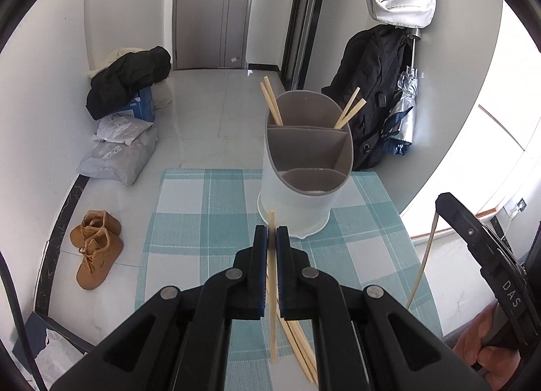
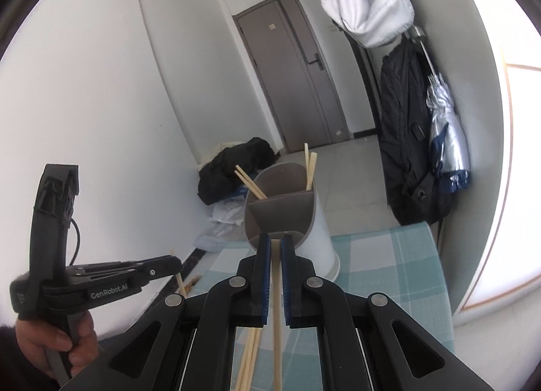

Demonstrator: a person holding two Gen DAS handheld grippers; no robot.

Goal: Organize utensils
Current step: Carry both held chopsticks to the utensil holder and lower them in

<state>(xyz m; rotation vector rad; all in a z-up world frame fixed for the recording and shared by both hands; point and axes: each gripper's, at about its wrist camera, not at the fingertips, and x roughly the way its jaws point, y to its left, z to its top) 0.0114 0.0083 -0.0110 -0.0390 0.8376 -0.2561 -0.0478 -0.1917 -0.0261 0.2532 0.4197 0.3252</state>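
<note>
A white utensil holder (image 1: pixel 297 201) with grey compartments stands at the far side of a teal checked cloth (image 1: pixel 203 222). Two pairs of wooden chopsticks (image 1: pixel 272 102) lean in its rear compartment; the front compartments look empty. My left gripper (image 1: pixel 271 230) is shut on one chopstick (image 1: pixel 272 306), just short of the holder. My right gripper (image 2: pixel 276 238) is shut on another chopstick (image 2: pixel 277 316), with its tips in front of the holder (image 2: pixel 314 239). Several loose chopsticks (image 1: pixel 301 347) lie on the cloth beneath both grippers. The left gripper (image 2: pixel 169 264) shows side-on in the right wrist view.
The table ends just behind the holder. On the floor beyond are brown boots (image 1: pixel 96 245), grey parcels (image 1: pixel 118 154) and a black jacket on a box (image 1: pixel 128 80). A black backpack (image 1: pixel 375 87) and a folded umbrella (image 1: pixel 404 114) hang to the right. A person's hand (image 1: pixel 480 347) grips the right tool.
</note>
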